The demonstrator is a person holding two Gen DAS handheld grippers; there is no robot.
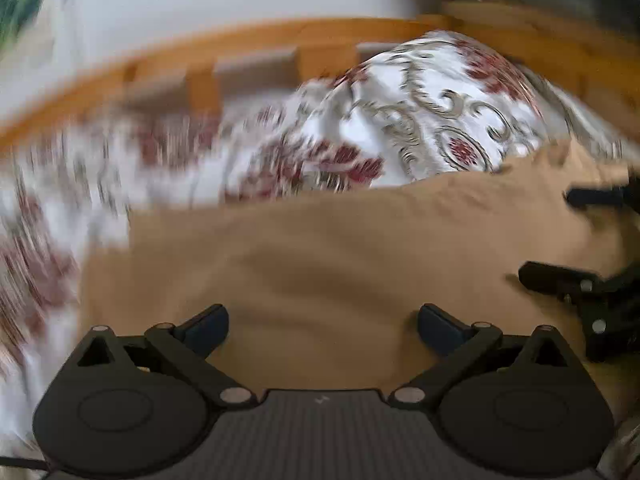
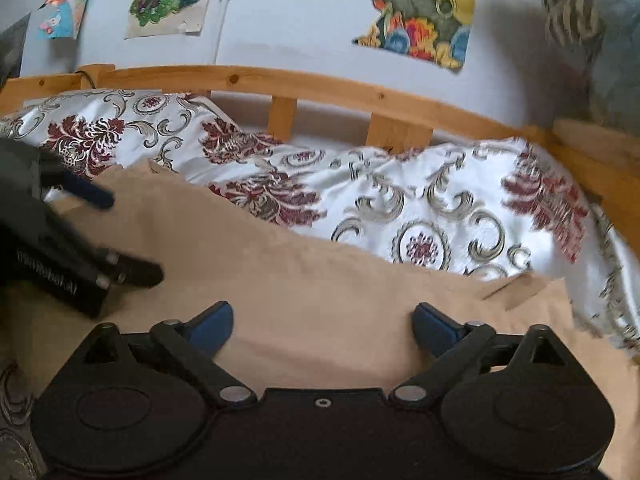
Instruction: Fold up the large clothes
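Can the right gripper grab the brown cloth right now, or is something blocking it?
Probably yes. The right gripper is open just above the brown cloth, with nothing between them; the left gripper sits off to the side.

Tan cloth on a white bedcover with dark red flowers

The garment (image 2: 320, 300) is plain tan. The bedcover (image 2: 400, 208) at 12 o'clock from it is white with dark red flowers and grey-olive scrolls. The bed rail (image 2: 320, 84) is orange-brown wood, the wall (image 2: 288, 20) pale blue-white with colourful posters (image 2: 420, 12).
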